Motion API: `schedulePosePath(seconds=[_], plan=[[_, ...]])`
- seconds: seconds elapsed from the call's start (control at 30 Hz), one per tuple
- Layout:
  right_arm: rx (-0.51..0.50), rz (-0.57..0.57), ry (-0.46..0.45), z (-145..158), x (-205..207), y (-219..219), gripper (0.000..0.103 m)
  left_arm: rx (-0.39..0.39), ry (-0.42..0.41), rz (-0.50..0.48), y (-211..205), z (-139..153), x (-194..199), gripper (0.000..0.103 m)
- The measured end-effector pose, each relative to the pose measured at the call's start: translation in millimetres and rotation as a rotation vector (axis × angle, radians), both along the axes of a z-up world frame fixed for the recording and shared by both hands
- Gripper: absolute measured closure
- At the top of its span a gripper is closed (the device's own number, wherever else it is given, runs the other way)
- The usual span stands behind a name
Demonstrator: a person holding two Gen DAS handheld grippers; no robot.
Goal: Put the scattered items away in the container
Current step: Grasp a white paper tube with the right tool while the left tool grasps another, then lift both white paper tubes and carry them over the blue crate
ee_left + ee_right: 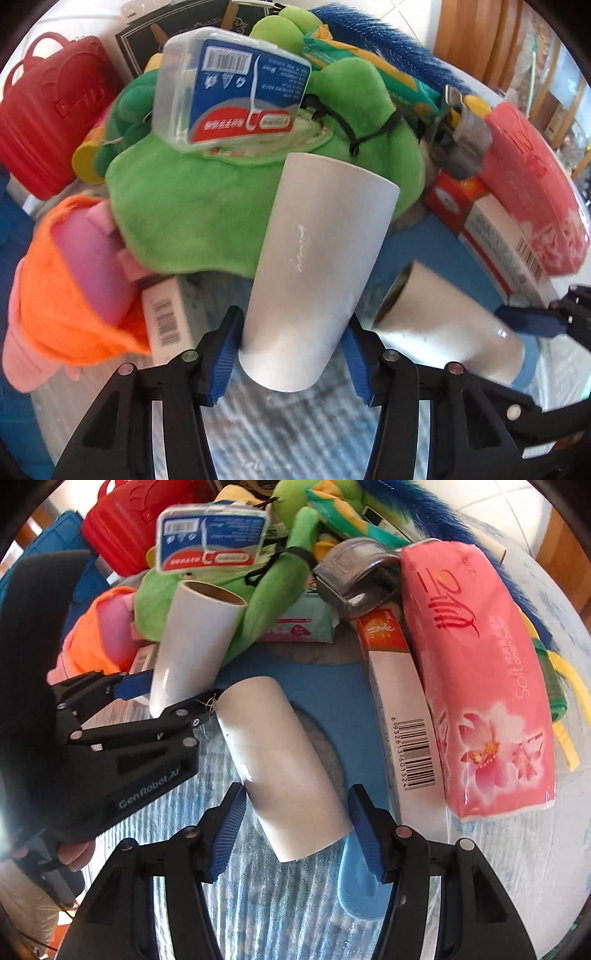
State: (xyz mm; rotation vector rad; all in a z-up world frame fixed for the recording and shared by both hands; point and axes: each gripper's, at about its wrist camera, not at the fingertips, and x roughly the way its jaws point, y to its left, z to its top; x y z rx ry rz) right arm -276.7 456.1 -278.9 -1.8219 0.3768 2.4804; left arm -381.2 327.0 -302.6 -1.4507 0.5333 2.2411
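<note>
Two white paper rolls lie at the near edge of a cluttered pile. My left gripper (291,354) is shut on one white roll (317,266), whose far end leans on the green plush (192,206). My right gripper (297,827) is shut on the second white roll (280,760), which lies on a blue mat (314,679). In the right wrist view the left gripper (173,694) shows at the left, clamping its roll (195,642). In the left wrist view the second roll (443,321) shows at the right, with a blue pad (528,321) of the right gripper against it.
A clear floss-pick box (229,92) tops the green plush. A red bag (51,110) and an orange-pink plush (74,280) lie left. A pink tissue pack (480,683), a long barcoded box (406,738) and a grey dispenser (358,576) lie right. A light-blue handle (354,882) lies under the right gripper.
</note>
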Motion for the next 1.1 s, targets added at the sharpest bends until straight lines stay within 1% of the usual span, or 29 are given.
schedulePosePath(seconds=[0.13,0.23,0.27,0.4,0.43,0.5,0.57,0.63,0.67,0.77,0.87,0.9,0.93,1.03,1.07,1.1], plan=[[-0.007,-0.015,-0.01,2.6,8.2,-3.8,0.051,-0.009,-0.024,0.047,-25.7,2.9,11.6,0.053],[-0.018,0.0,-0.019,5.6,17.6,-11.9,0.056,-0.012,-0.049,0.09,-49.2,6.4,24.2,0.054],[-0.024,0.01,-0.017,7.1,20.5,-16.1,0.057,-0.014,-0.055,0.103,-55.7,6.5,27.0,0.056],[-0.032,0.017,-0.016,10.3,25.2,-22.8,0.057,-0.014,-0.071,0.132,-65.5,2.0,27.6,0.055],[-0.03,0.027,-0.015,11.5,26.1,-24.8,0.057,-0.015,-0.067,0.133,-64.3,1.1,26.9,0.053],[-0.027,0.024,-0.007,12.0,25.2,-25.5,0.057,-0.019,-0.062,0.137,-60.6,-1.7,23.5,0.041],[-0.019,0.0,0.005,9.1,25.9,-19.1,0.056,-0.012,-0.068,0.149,-56.1,-5.1,18.0,0.041],[-0.001,-0.014,0.023,8.7,32.2,-17.0,0.051,-0.01,-0.071,0.15,-50.5,-7.9,13.7,0.04],[0.005,-0.016,0.031,10.7,31.6,-14.2,0.046,-0.016,-0.07,0.149,-46.7,-10.0,11.6,0.04],[0.017,-0.011,0.042,13.3,28.3,-9.4,0.046,-0.01,-0.067,0.166,-41.5,-12.5,6.6,0.034],[0.015,-0.007,0.033,10.8,26.5,-7.8,0.046,0.01,-0.088,0.197,-42.4,-12.9,0.4,0.029],[0.015,-0.005,0.029,2.0,23.4,-23.5,0.046,0.02,-0.095,0.203,-42.9,-12.9,-1.5,0.029],[0.019,-0.002,0.025,-1.4,20.3,-29.7,0.046,0.025,-0.099,0.204,-42.6,-12.6,-2.8,0.029],[0.02,-0.003,0.02,-7.6,14.9,-34.0,0.046,0.025,-0.09,0.203,-39.0,-10.5,-4.2,0.03],[0.022,-0.005,0.02,-8.4,15.3,-33.0,0.046,0.031,-0.087,0.202,-37.2,-9.3,-4.2,0.035],[0.024,-0.009,0.02,-10.6,13.2,-35.0,0.046,0.039,-0.087,0.202,-35.5,-8.1,-4.2,0.043]])
